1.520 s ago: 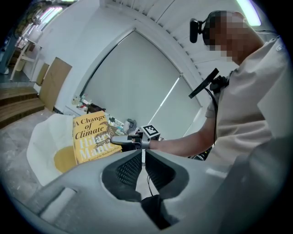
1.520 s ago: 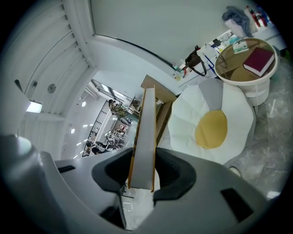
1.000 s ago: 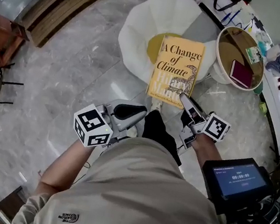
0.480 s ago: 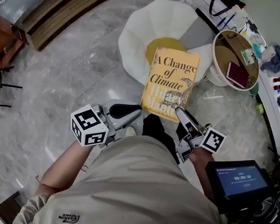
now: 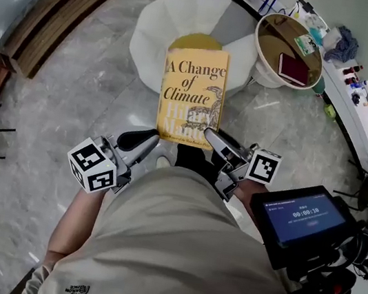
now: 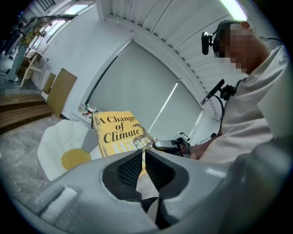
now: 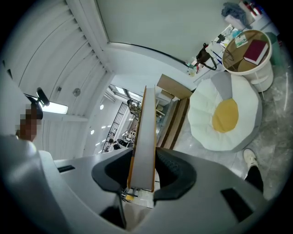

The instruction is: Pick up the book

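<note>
Book [image 5: 192, 92] looks stiff and fairly heavy; right gripper [image 5: 212, 137] fingers pinch its five-o'clock corner, though mid-edge seems steadier. Left gripper [image 5: 152, 135] fingers pressed together, empty.

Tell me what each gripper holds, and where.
The right gripper clamps the book A Change of Climate by its lower right corner; the left gripper holds nothing.

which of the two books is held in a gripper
The yellow book, A Change of Climate, clamped at its lower edge by the right gripper; the maroon book lies free on the round table.
</note>
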